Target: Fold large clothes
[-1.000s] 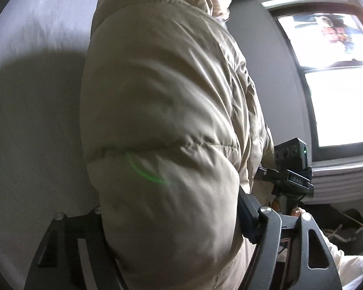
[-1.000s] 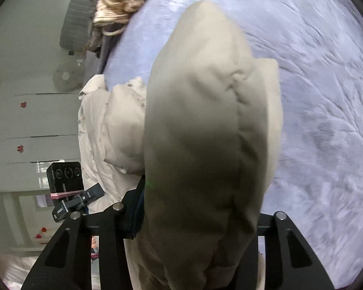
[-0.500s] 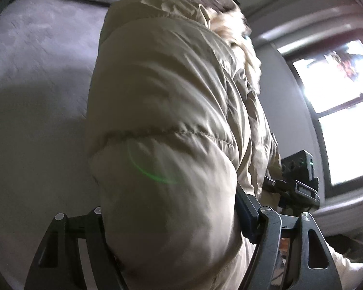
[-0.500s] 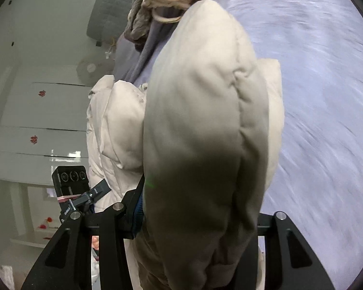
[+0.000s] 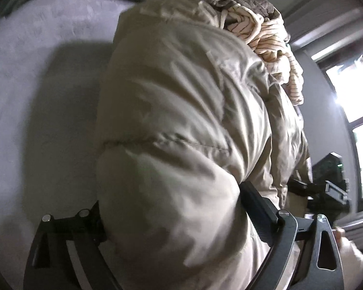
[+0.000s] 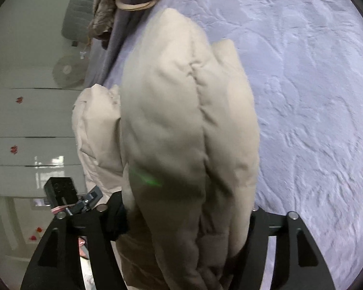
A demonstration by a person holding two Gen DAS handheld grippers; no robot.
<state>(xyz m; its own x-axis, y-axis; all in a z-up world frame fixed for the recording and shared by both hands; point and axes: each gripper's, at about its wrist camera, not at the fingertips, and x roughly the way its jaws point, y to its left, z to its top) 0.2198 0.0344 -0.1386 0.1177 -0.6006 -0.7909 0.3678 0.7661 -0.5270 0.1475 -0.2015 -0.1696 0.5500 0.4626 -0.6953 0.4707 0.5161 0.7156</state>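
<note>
left tool (image 5: 181, 236): clamped on puffer jacket (image 5: 181, 120), thick bundle fills the gap.
right tool (image 6: 188, 232): same jacket, gripped likewise, two holds keep it spread for folding.
jacket: hangs ahead of both tools, above grey bed (image 6: 314, 96).
beyond: clothes pile (image 5: 266, 31).

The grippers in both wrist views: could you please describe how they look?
Both the left gripper and the right gripper are matte black, with triangular cut-outs in the finger frames and silver pivot screws. Each view shows the other gripper's black boxy camera module on a clamp. No cables or sleeves are visible.
</note>
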